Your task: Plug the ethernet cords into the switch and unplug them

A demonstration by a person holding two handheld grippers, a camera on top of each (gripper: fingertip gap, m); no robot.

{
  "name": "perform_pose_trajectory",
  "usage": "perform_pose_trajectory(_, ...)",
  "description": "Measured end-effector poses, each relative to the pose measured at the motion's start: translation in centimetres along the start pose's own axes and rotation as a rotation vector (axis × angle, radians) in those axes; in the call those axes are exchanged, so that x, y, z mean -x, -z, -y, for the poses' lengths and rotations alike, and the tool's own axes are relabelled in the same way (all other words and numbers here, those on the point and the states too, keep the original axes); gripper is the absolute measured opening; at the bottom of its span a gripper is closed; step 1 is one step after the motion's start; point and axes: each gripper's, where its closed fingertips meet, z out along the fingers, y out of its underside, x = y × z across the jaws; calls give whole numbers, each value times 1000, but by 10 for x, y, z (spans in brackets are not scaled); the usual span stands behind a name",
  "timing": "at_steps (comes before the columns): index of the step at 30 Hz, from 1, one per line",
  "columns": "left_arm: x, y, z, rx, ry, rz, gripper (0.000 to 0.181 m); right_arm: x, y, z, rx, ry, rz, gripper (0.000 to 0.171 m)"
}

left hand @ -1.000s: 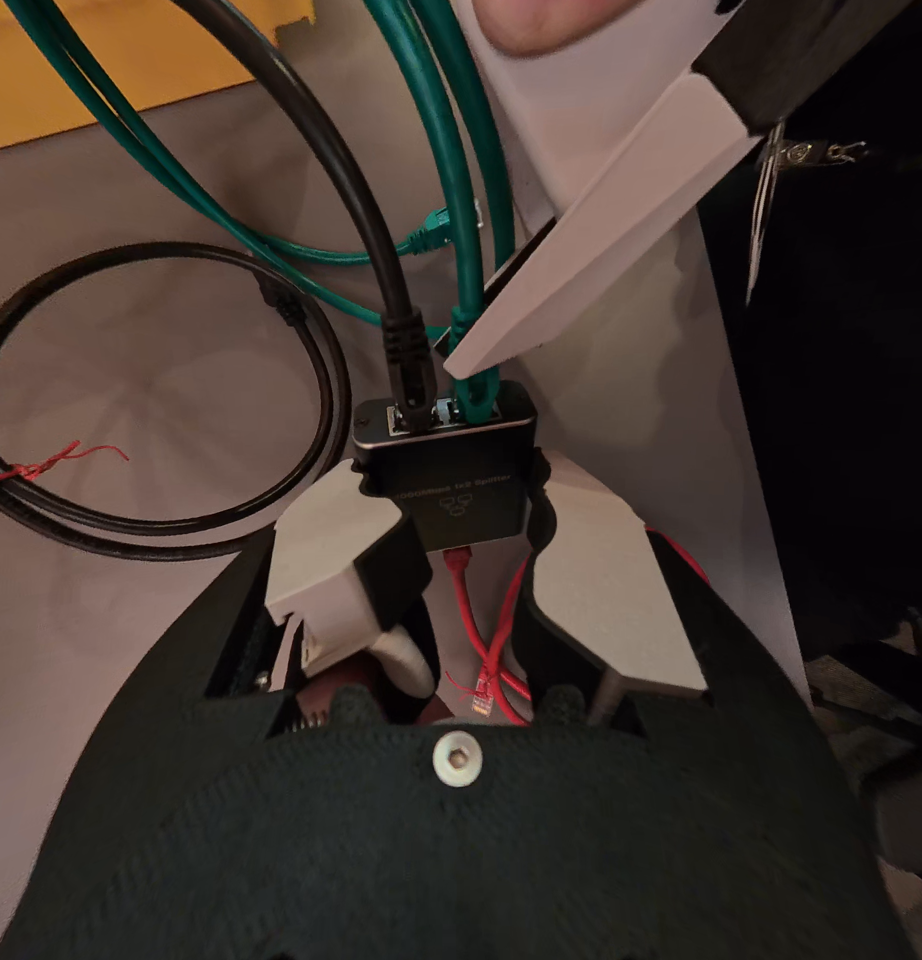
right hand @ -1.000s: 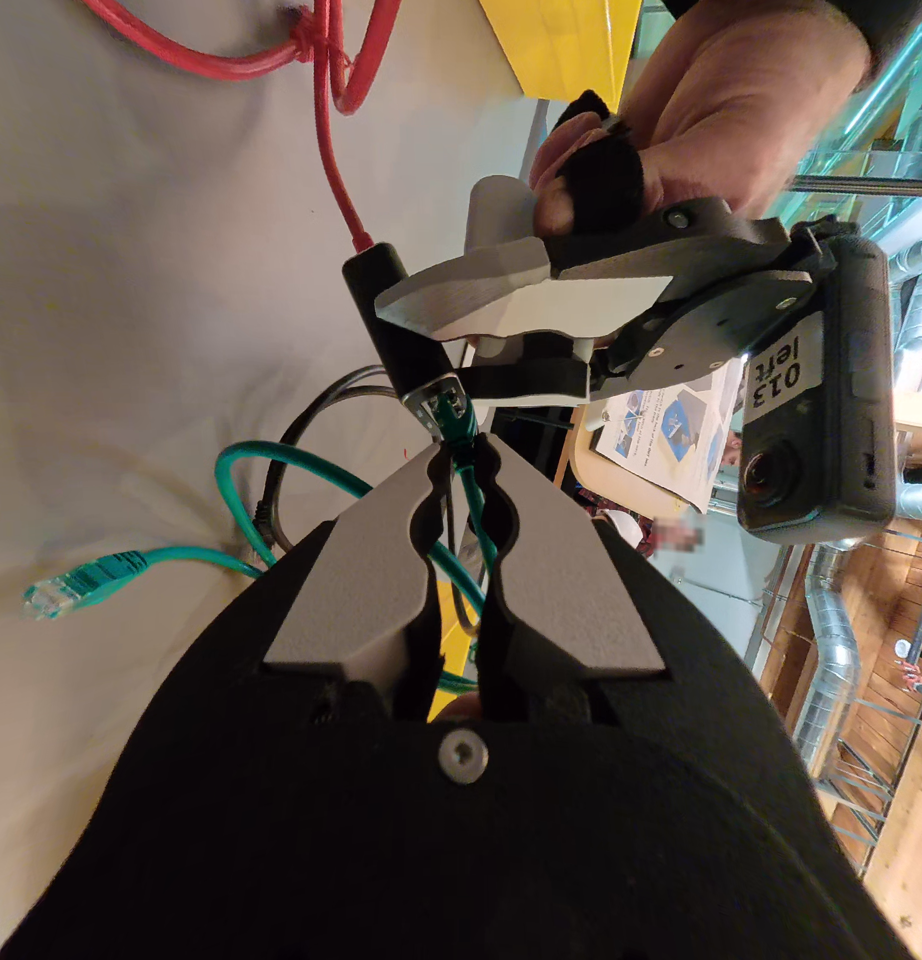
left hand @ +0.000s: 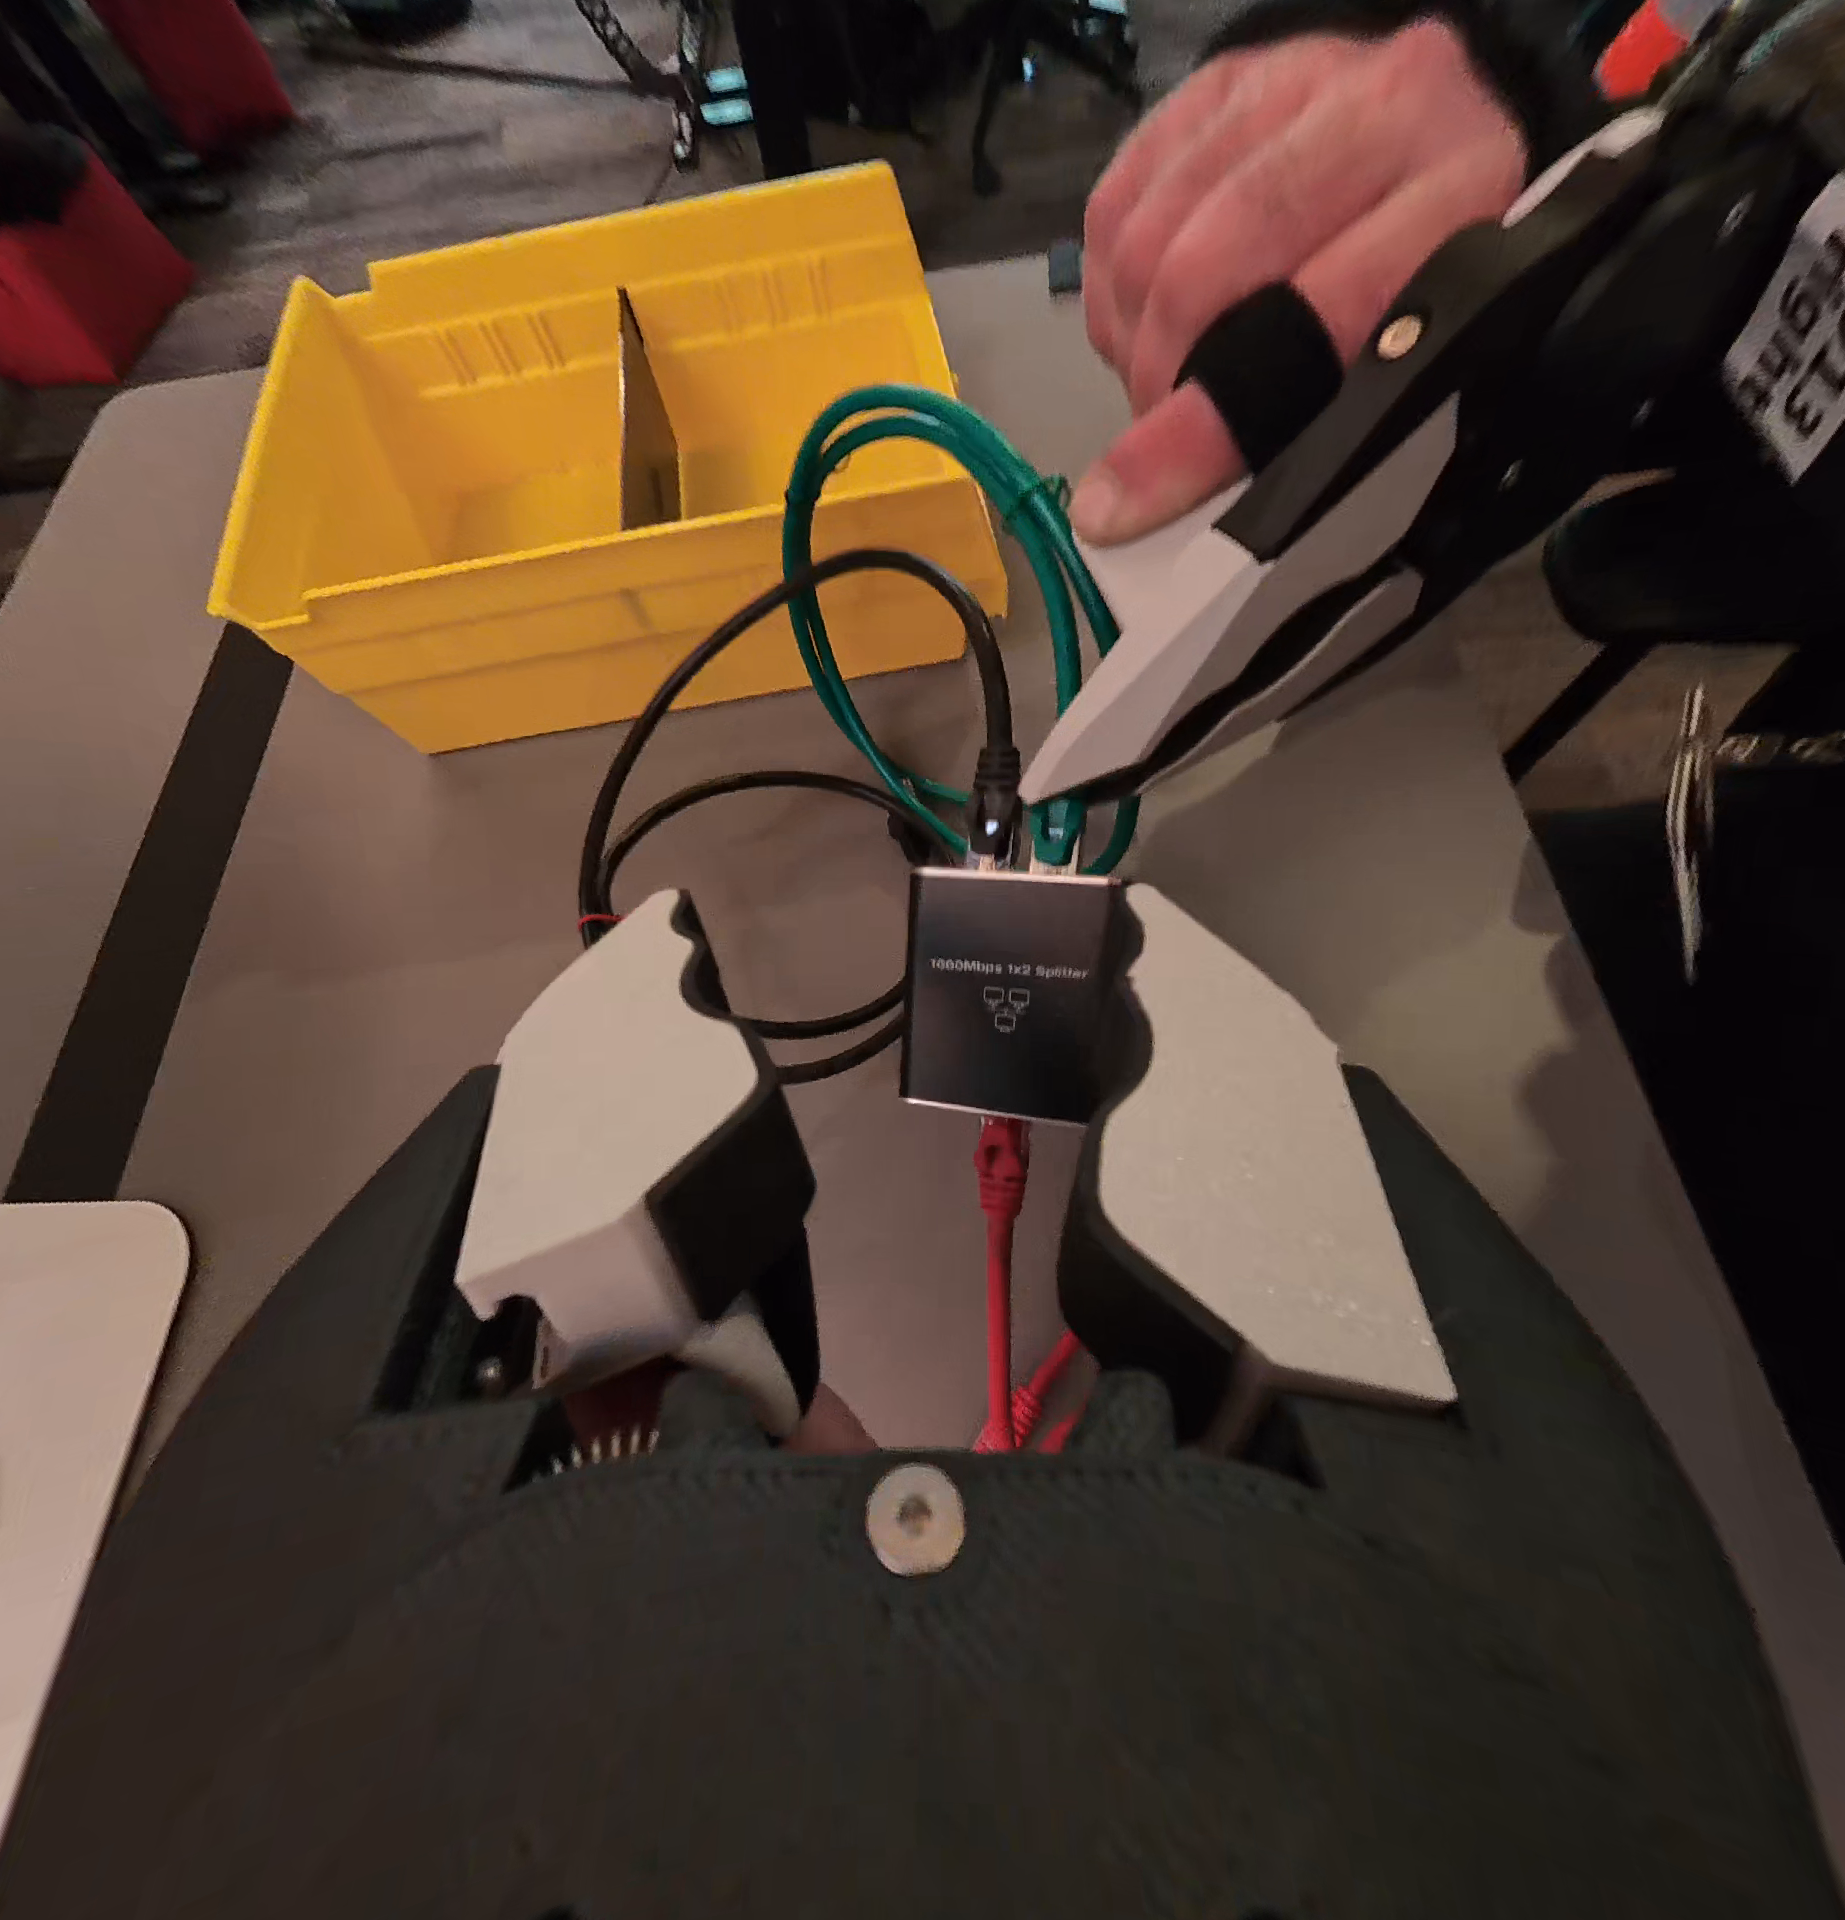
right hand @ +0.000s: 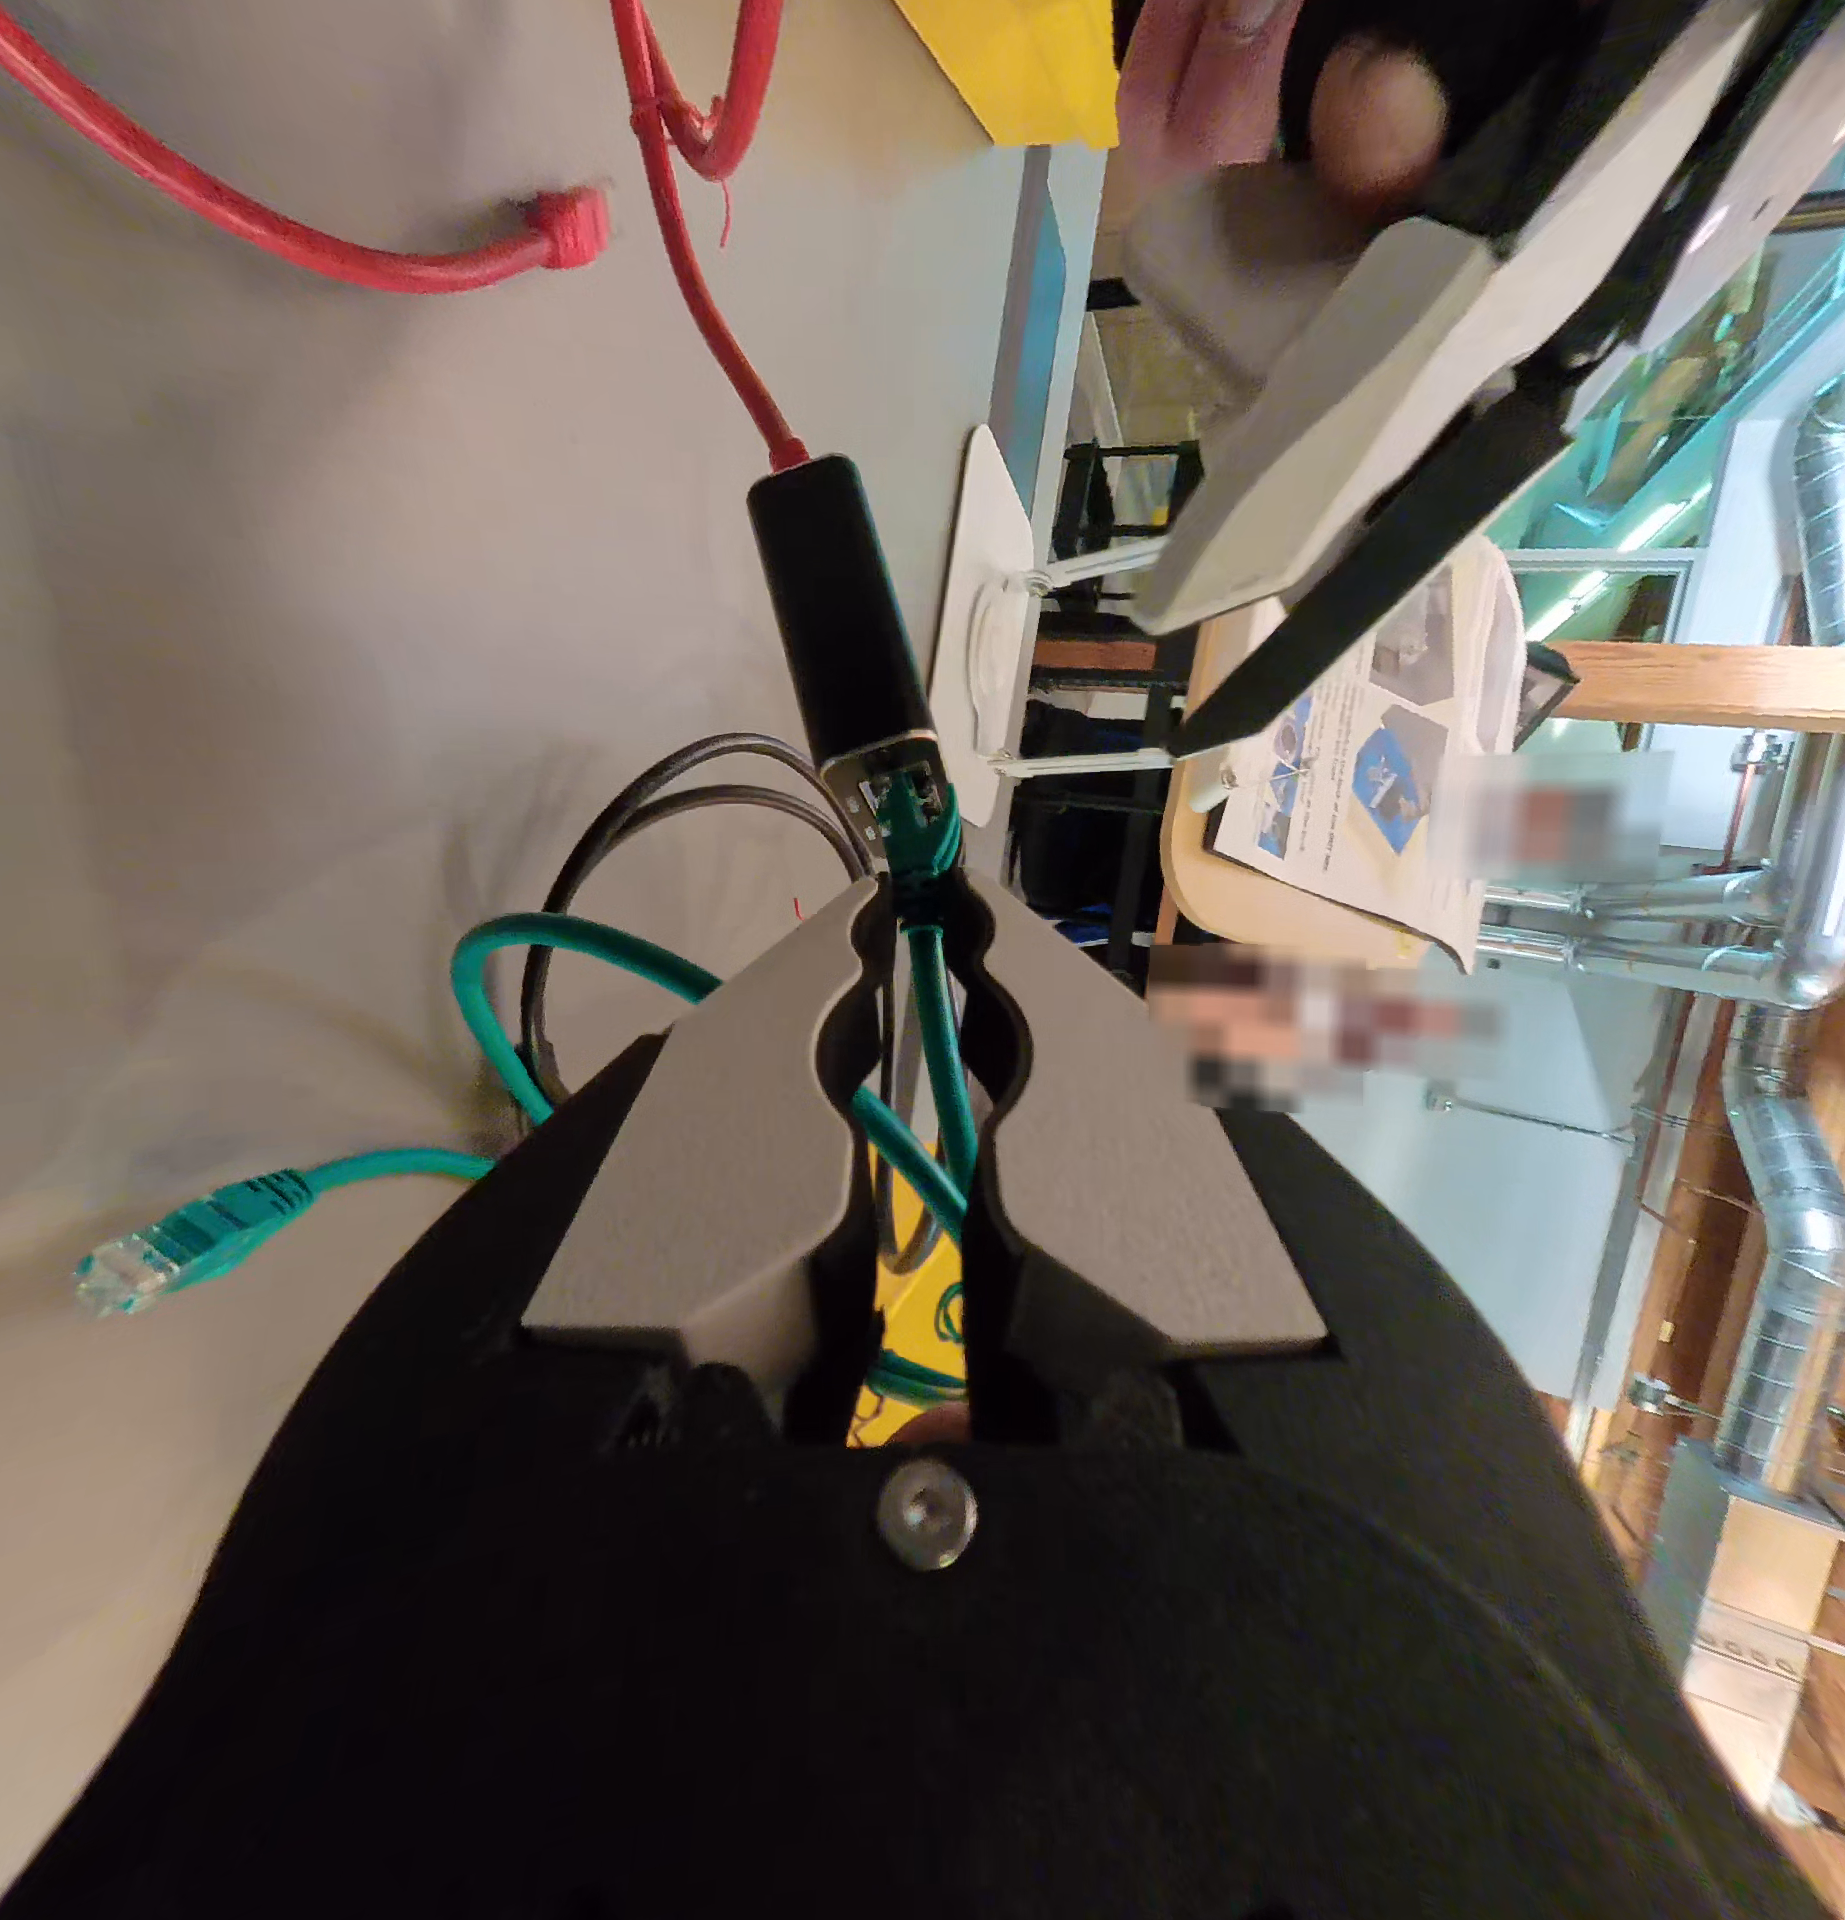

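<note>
The black switch [left hand: 1006,997] lies between my left gripper's [left hand: 907,904] open jaws, against the right finger [left hand: 1240,1143] and clear of the left one. A black cord [left hand: 996,800] and a green cord [left hand: 1058,831] are plugged into its far end, a red cord [left hand: 1001,1174] into its near end. My right gripper [left hand: 1043,790] is shut on the green cord just behind its plug. In the right wrist view the gripper [right hand: 923,894] pinches the green cord [right hand: 918,821] at the switch [right hand: 840,613]. The left gripper [right hand: 1172,675] is open and apart from the switch.
A yellow bin [left hand: 585,499] stands on the grey table behind the switch. A white pad [left hand: 56,1351] lies at the left. Loose plugs lie on the table: green [right hand: 170,1242] and red [right hand: 570,223]. The table edge is close on the right. There is about 6 cm between the tips of the two grippers.
My left gripper has opened, let go of the switch and drawn back and tilted up. My right gripper stays shut on the green cord at the switch.
</note>
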Motion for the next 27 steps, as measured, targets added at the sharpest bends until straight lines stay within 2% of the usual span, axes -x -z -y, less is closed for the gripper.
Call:
perform_pose_trajectory(7,0,12,4,-139,-14,127,75,16,-14,15,-18,-68,67,7)
perform_pose_trajectory(12,2,36,27,-410,159,111,84,26,-29,25,0,-114,135,7)
perform_pose_trajectory(15,4,53,34,-531,177,132,87,30,-40,25,19,-148,167,8)
perform_pose_trajectory(21,15,60,20,-440,-35,417,88,42,-65,13,87,-283,221,12)
perform_pose_trajectory(27,19,68,11,-411,-105,505,95,41,-65,15,77,-426,268,41)
